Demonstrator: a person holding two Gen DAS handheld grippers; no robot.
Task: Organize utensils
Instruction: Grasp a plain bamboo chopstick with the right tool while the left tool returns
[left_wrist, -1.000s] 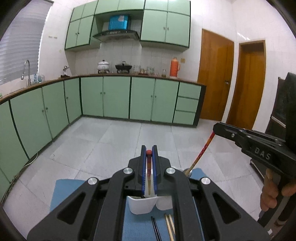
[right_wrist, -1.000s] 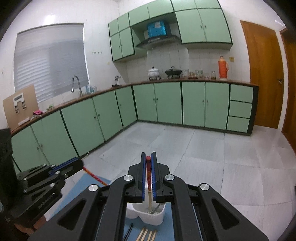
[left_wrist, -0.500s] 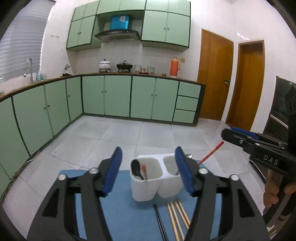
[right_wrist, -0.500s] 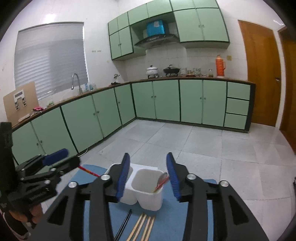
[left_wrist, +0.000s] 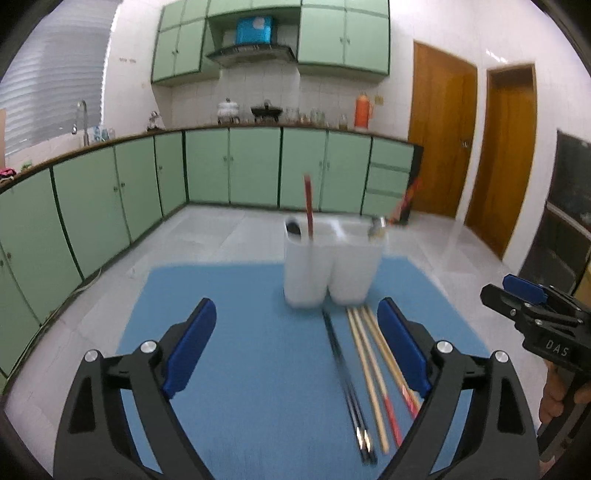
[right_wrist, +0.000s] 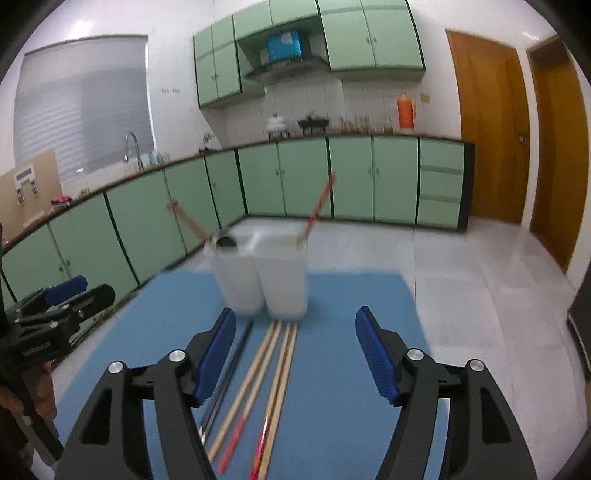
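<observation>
— Two white plastic cups joined side by side, that's the utensil holder, smooth and rounded, standing upright at the far end of the blue mat.
— And one red-tipped chopstick pokes up from its left cup, another leans out of the right cup.
— On the mat just in front of the holder lie the loose ones: a dark, thin pair of black chopsticks, and beside them pale wooden chopsticks with red ends, all slim straight rods.
— Left gripper, black frame, ridged blue pads, jaws wide apart, nothing between them.
— Same for the right gripper: jaws spread, empty, hanging over the sticks. Everything's a bit motion-blurred.
</observation>
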